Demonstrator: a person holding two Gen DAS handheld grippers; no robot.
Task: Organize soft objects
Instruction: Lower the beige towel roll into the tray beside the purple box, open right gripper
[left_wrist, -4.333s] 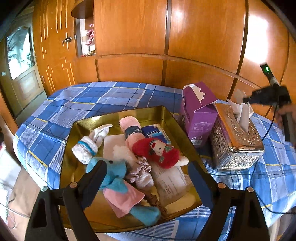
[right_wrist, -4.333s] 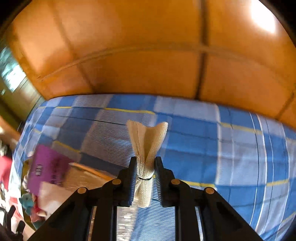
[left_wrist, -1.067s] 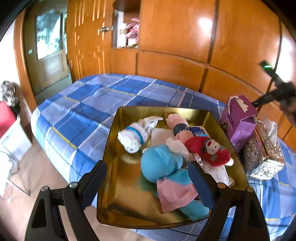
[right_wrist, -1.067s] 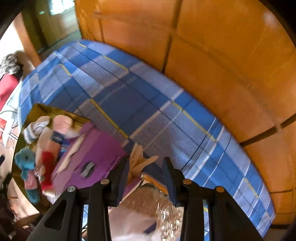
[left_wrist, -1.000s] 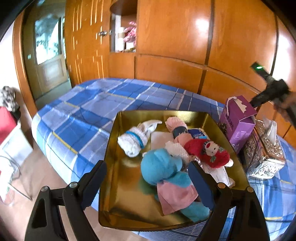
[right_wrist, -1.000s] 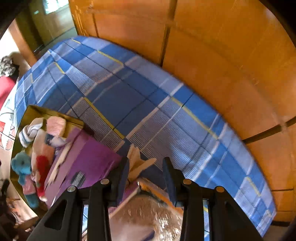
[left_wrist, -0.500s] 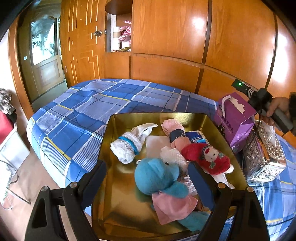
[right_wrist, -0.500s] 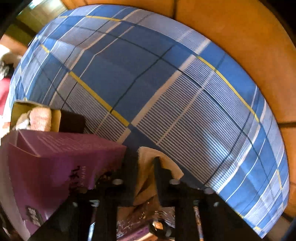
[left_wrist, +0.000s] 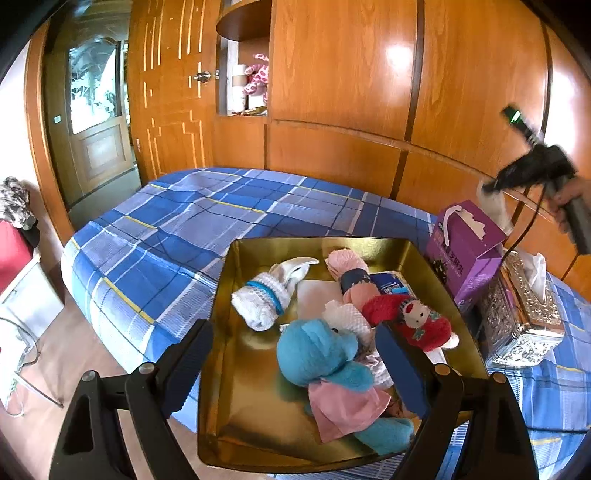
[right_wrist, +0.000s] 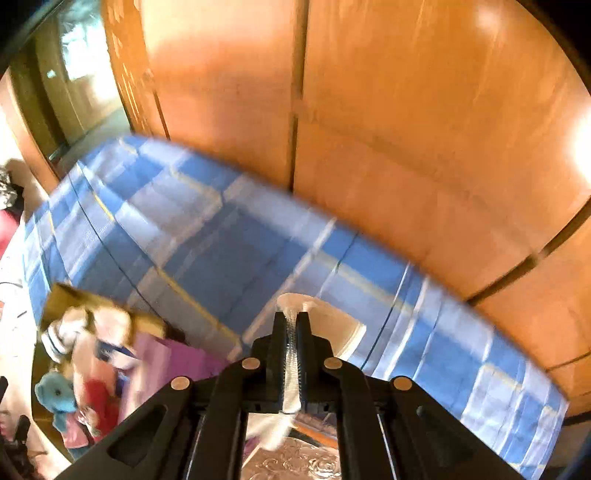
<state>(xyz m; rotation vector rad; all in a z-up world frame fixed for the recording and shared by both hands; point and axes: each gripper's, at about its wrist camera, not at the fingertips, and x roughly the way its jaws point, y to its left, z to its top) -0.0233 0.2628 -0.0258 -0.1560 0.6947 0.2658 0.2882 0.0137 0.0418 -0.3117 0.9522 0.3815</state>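
Note:
A gold tray (left_wrist: 240, 387) on the blue plaid bed holds a blue elephant plush (left_wrist: 314, 350), a red doll (left_wrist: 410, 317), a white sock roll (left_wrist: 262, 299) and a pink roll (left_wrist: 347, 262). My left gripper (left_wrist: 291, 332) hovers open above the tray's near half, nothing between its fingers. At the upper right a hand holds my right gripper (left_wrist: 491, 186) above the purple box. It is shut on a cream mesh cloth (right_wrist: 332, 325), which hangs from it, also visible as the cream cloth (left_wrist: 496, 206) in the left wrist view.
A purple tissue box (left_wrist: 465, 254) and an ornate silver tissue box (left_wrist: 521, 325) stand right of the tray. Wooden wall panels (left_wrist: 332, 158) close the far side of the bed (left_wrist: 184, 229). The bed's edge and floor lie to the left.
The right gripper's jaws closed on the cream cloth lying by the purple and silver boxes, then rose with it. The left gripper barely shifted.

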